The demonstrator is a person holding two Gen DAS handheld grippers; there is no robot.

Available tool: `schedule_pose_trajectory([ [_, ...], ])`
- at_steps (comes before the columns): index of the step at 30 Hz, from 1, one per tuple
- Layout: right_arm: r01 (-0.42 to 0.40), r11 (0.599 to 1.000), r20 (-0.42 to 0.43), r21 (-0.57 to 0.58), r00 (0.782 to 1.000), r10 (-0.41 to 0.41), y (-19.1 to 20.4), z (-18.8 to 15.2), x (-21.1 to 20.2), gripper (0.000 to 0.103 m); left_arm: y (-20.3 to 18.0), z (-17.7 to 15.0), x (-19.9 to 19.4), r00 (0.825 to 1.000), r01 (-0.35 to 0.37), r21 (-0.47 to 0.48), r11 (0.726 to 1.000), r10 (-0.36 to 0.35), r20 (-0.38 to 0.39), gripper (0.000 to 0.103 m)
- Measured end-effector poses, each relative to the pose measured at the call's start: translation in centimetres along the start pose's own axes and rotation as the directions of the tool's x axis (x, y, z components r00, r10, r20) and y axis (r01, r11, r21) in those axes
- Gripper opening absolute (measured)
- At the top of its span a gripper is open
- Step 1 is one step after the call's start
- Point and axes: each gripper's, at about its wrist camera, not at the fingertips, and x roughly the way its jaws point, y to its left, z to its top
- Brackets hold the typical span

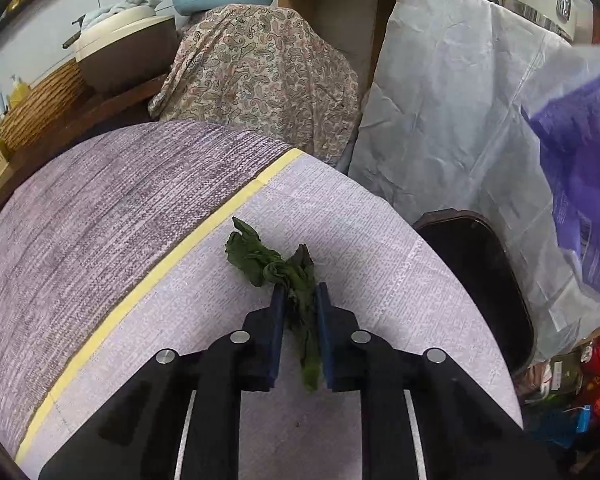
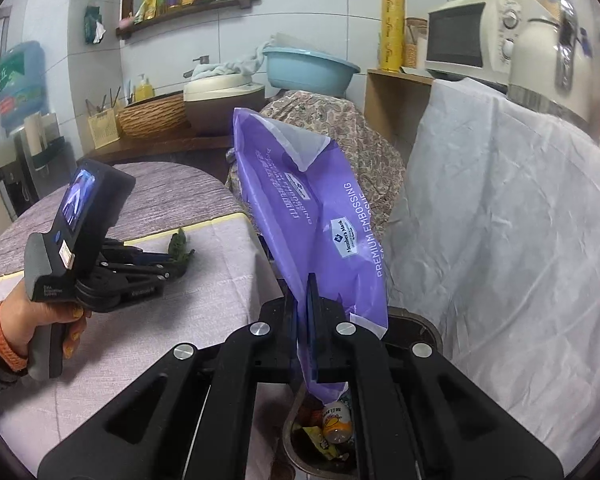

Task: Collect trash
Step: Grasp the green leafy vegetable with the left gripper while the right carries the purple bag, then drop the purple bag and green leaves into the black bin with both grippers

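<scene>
Fingers of left gripper [image 1: 299, 292] clenched on crumpled dark-green leafy scrap [image 1: 278, 268] lying on lilac woven tablecloth [image 1: 380, 232]; right gripper [image 2: 307, 280] pinching purple plastic packaging bag [image 2: 312, 216], dark trash bin [image 2: 332, 436] at 6 o'clock below it

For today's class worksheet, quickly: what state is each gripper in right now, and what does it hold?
Left gripper: closed on the green scrap lying on the table.
Right gripper: shut on the purple plastic bag, above the trash bin.
</scene>
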Motion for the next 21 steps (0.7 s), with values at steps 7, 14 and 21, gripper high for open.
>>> schedule_pose_trajectory([
  [7,-0.016,0.993,0.019,0.119,1.0,0.014,-2.0,-2.9,-0.7,0.005,-0.5,-1.4,-2.1,0.997,0.061,-0.001,0.998,-0.06,0.056,0.014],
  [14,0.005,0.963,0.012,0.269,1.0,-0.008,-5.2,-6.9,-1.3,0.005,-3.5,-3.1,-6.6,0.965,0.237,0.04,0.971,-0.24,0.106,0.014],
  [21,0.046,0.927,-0.076,0.373,0.997,-0.019,-7.7,-11.4,0.8,0.005,-9.6,-3.1,-7.2,0.933,0.346,0.112,0.931,-0.354,0.059,0.014],
])
